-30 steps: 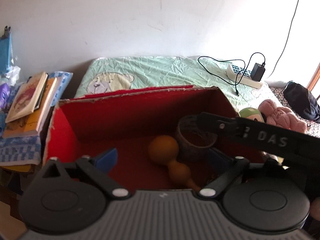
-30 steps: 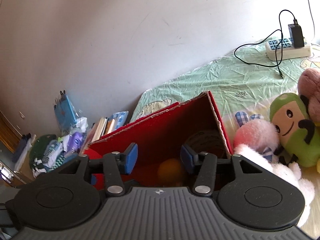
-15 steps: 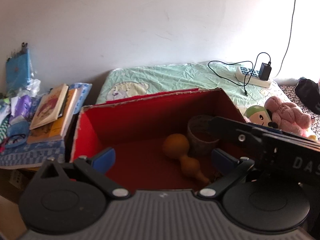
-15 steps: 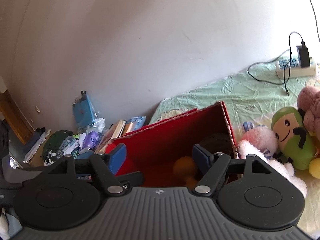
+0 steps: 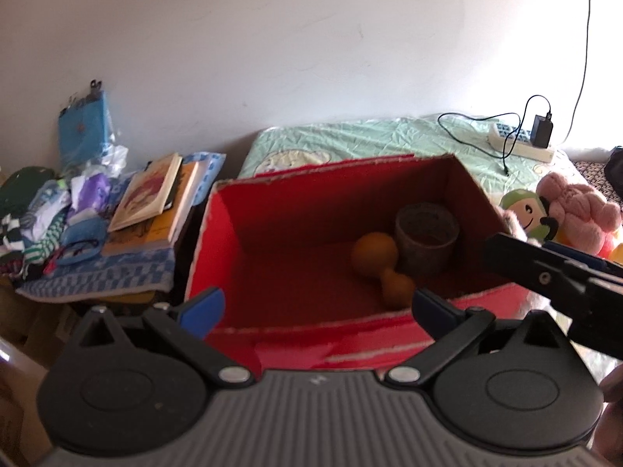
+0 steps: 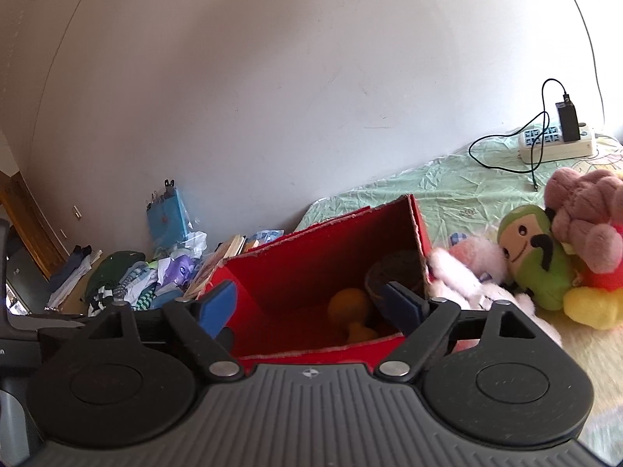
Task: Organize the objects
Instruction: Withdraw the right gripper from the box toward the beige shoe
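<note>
Inside the red cardboard box (image 5: 296, 233), at its right end, we record an orange gourd-shaped toy (image 5: 381, 268) lying beside an upright dark cylindrical cup (image 5: 426, 237). Both the left gripper (image 5: 317, 305) and the right gripper (image 6: 311, 303) hang spread wide and empty near the box's front wall. The box sits on a green bedsheet (image 5: 389, 140) against a white wall. Right of it we list plush toys (image 6: 545, 257); left, stacked books (image 5: 155, 198). Only the right view shows a wooden door (image 6: 23, 225).

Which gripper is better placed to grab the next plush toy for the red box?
Right, probably. The right gripper is open, with the plush toys just to its right; the left gripper faces the red box.
</note>
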`<state>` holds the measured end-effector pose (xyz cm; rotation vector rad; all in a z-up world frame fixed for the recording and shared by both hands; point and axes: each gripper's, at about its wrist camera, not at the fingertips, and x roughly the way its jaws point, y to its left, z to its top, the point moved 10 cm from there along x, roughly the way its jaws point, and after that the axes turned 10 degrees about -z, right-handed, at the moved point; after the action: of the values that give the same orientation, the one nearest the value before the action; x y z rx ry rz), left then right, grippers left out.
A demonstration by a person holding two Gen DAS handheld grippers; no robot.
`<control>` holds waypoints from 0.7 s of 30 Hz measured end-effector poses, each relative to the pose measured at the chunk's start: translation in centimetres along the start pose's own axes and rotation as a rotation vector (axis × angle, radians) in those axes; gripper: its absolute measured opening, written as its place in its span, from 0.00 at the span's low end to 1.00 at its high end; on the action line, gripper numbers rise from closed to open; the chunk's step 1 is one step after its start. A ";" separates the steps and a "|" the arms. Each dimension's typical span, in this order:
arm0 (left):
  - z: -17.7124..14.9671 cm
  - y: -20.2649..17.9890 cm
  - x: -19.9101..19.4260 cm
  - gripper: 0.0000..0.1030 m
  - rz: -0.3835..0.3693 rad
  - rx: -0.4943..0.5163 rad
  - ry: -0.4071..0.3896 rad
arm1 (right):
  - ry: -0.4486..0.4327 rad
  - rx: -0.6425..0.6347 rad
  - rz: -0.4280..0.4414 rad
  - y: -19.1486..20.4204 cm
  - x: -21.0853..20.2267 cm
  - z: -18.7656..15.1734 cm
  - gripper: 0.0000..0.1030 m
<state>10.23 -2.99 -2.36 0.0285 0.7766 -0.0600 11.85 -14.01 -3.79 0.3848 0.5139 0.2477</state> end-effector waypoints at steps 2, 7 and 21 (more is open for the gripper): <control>-0.7 0.0 -0.3 0.99 0.021 -0.002 0.008 | 0.000 -0.011 0.001 0.0 -0.4 -0.5 0.84; -2.5 0.1 -0.8 0.99 0.053 -0.019 0.039 | 0.044 -0.018 0.037 0.2 -0.7 -1.7 0.84; -7.9 1.3 0.2 0.99 0.104 -0.069 0.162 | 0.268 0.007 0.095 0.2 0.0 -7.2 0.78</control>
<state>4.92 -1.32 -8.13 0.0083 0.9372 0.0682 8.08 -11.66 -9.51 0.3855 0.7607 0.3920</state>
